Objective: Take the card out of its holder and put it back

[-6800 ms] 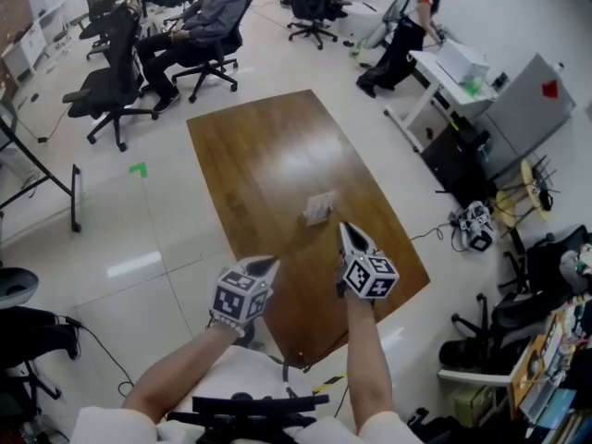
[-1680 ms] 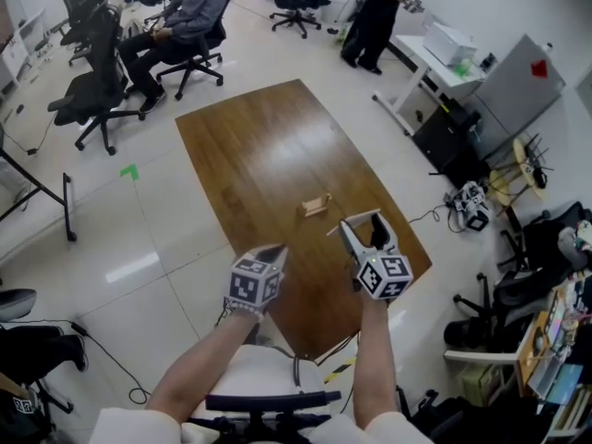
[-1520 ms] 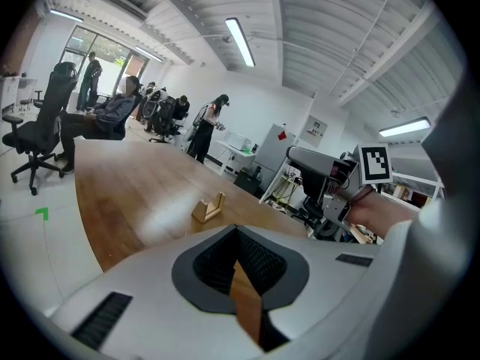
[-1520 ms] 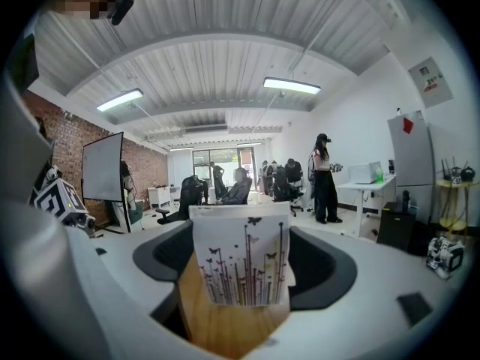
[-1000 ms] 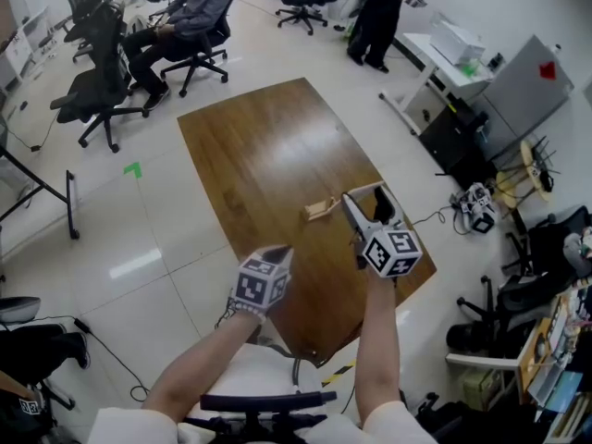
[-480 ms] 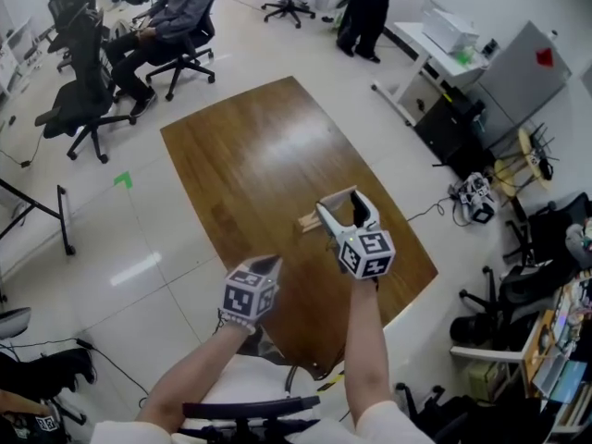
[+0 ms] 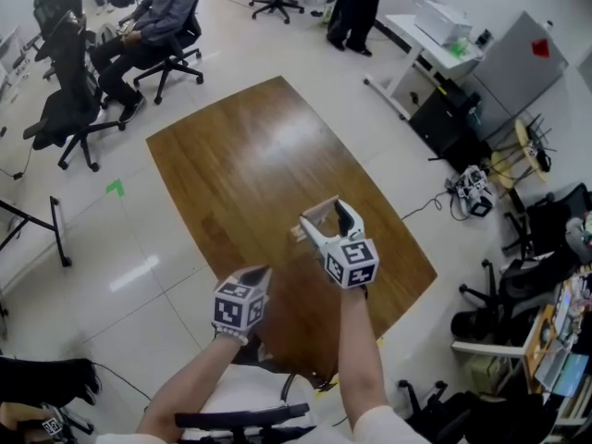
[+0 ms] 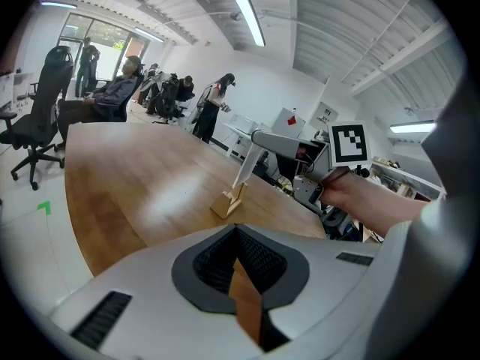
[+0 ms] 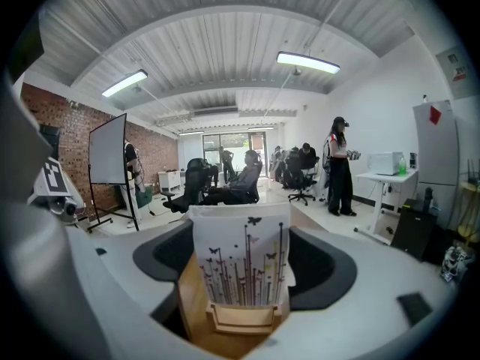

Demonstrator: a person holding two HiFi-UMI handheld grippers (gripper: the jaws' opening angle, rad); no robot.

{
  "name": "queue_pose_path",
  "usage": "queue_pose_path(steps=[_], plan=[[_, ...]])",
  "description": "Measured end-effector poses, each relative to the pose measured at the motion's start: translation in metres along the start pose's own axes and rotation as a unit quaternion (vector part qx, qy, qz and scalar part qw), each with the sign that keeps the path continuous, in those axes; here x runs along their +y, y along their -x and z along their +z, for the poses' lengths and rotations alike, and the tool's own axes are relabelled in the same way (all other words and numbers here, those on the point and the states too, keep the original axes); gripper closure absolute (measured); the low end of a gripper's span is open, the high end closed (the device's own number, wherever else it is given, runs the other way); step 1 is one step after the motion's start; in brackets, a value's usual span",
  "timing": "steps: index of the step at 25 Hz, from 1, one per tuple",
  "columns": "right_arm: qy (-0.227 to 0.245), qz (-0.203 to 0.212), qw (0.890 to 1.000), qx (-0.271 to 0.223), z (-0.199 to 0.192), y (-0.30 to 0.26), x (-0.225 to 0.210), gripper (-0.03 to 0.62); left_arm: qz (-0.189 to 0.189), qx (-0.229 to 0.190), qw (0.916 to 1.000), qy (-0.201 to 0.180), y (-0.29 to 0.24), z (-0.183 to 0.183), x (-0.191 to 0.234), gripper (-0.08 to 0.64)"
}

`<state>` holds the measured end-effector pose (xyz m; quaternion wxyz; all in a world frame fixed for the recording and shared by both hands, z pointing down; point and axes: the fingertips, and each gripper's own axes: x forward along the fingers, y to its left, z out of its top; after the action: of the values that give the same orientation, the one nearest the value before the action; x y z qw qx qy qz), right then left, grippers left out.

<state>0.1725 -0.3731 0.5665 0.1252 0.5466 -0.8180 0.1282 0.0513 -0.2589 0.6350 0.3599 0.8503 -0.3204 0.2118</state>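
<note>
**Step in hand (judged):** The card (image 9: pixel 241 255) stands w/ its bottom edge in the slot of the holder (image 9: pixel 241 317), lower centre of the right gripper view. The right gripper (image 7: pixel 325 218) has its jaws set wide and pressed on the card's two side edges. This is either the start of lift-out or the end of re-seating; cannot separate the two from this moment. The left gripper (image 7: pixel 260 274), lower centre-left of the head view, has its jaws together w/ nothing between. It sits apart from the holder.

**Next move (judged):**
- If lifting: pull straight along the slot line. The holder is small and unrestrained, so it may ride up w/ the card; the left gripper would need to pin it.
- If seating: press until the card bottoms out, then free both edges evenly.

**Materials:**
- Card: thin white stock, flat rect., printed w/ dark stems and butterflies. Edge-on in the left gripper view it leans slightly.
- Holder: pale bare wood, low stepped block.
- Table (image 7: pixel 250 155): dark wood, glossy, strong glare.
- Pads (image 8: pixel 260 264): dark, ribbed.
- Gripper shells: smooth, light grey.
</note>
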Motion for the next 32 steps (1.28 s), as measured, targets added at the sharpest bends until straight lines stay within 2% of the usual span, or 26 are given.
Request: queue_pose_path(steps=[32], plan=[[-0.029, -0.001, 0.999, 0.015, -0.019, -0.012, -0.01, 0.184, 0.005, 0.01, 0.9995, 0.029, -0.008, -0.008, 0.017, 0.569]])
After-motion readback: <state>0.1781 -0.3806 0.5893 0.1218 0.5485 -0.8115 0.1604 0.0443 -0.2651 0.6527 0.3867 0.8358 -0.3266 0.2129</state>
